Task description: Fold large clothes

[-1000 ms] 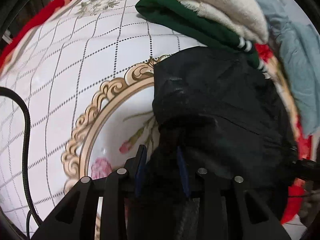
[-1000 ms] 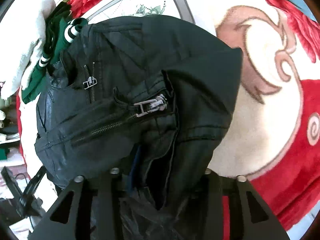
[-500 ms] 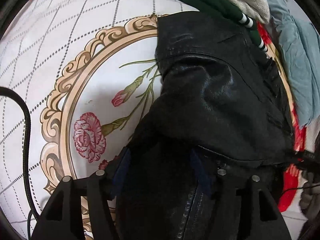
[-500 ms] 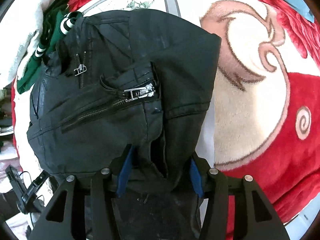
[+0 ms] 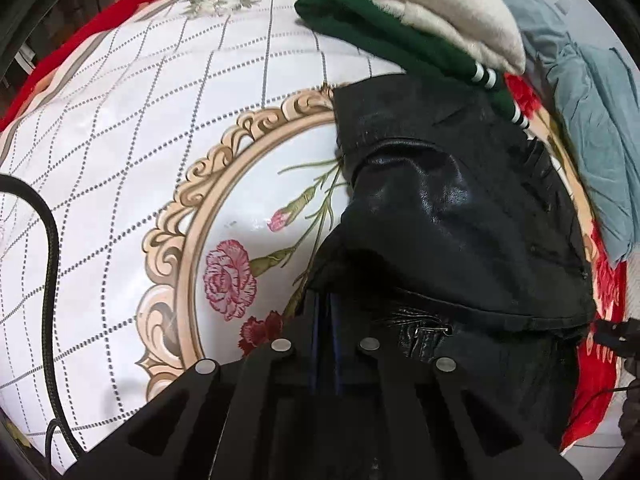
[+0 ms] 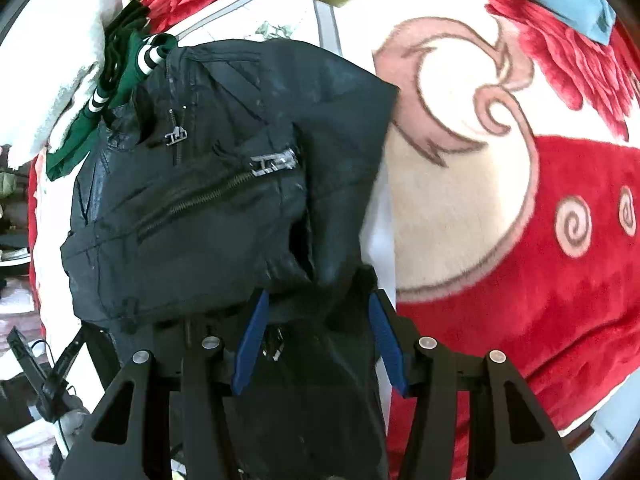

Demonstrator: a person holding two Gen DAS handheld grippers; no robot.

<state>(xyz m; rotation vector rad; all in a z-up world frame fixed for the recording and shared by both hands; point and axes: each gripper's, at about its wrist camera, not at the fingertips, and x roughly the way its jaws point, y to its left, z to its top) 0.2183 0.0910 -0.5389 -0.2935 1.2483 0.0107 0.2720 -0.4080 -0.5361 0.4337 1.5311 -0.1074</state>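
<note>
The left tool (image 5: 325, 320) is pinched together on the jacket (image 5: 460, 216); the right tool (image 6: 320, 332) gapes around its hem. Slick leather may slide free, undoing the fold.

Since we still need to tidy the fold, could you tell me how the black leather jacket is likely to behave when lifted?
The black leather jacket probably holds bulky folds rather than draping flat: it bulges in stiff ridges. Its glossy surface looks fairly slick, so layers may slide. With metal zippers, it likely feels heavy for its size.
</note>
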